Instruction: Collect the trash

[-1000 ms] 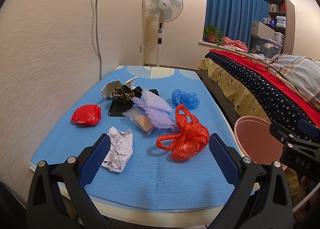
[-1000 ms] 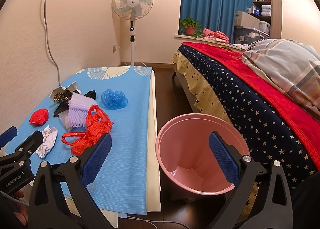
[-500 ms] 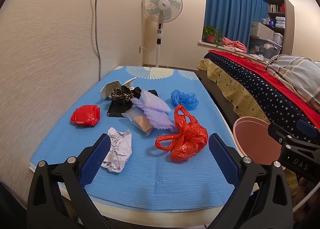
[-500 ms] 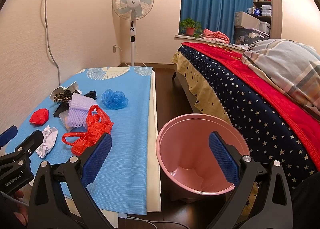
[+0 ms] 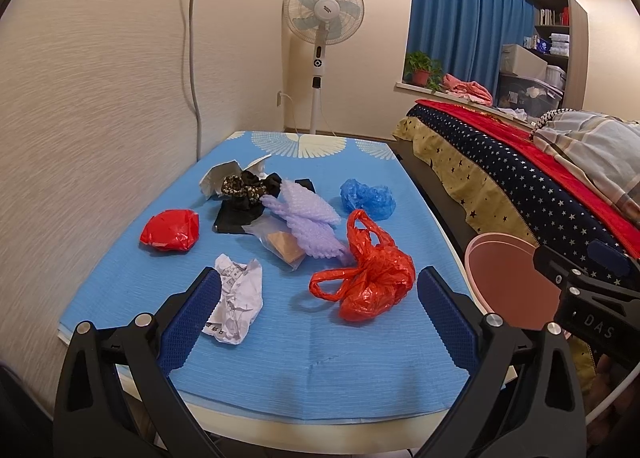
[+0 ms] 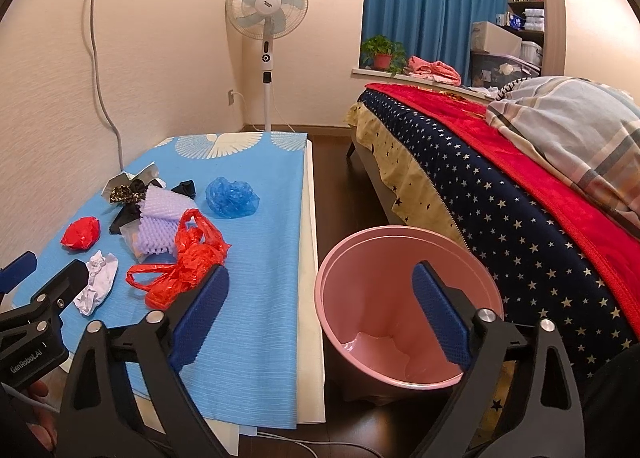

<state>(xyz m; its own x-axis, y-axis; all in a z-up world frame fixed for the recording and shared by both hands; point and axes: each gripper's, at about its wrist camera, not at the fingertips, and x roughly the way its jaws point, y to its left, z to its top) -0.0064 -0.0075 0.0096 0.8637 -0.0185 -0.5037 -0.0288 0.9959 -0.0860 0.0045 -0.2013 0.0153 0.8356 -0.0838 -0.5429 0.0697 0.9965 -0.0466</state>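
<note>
Left gripper (image 5: 318,312) fingers wide apart, nothing held, near edge of table (image 5: 280,370) w/ red bag (image 5: 370,278) between. Right gripper (image 6: 320,316) also spread, empty, over pink bin (image 6: 408,298).

Left gripper (image 5: 318,310), right gripper (image 6: 320,310) — spread, holding nothing.

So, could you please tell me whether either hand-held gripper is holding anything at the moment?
Nothing is held: the left hand-held gripper and right hand-held gripper are both open and empty.
</note>
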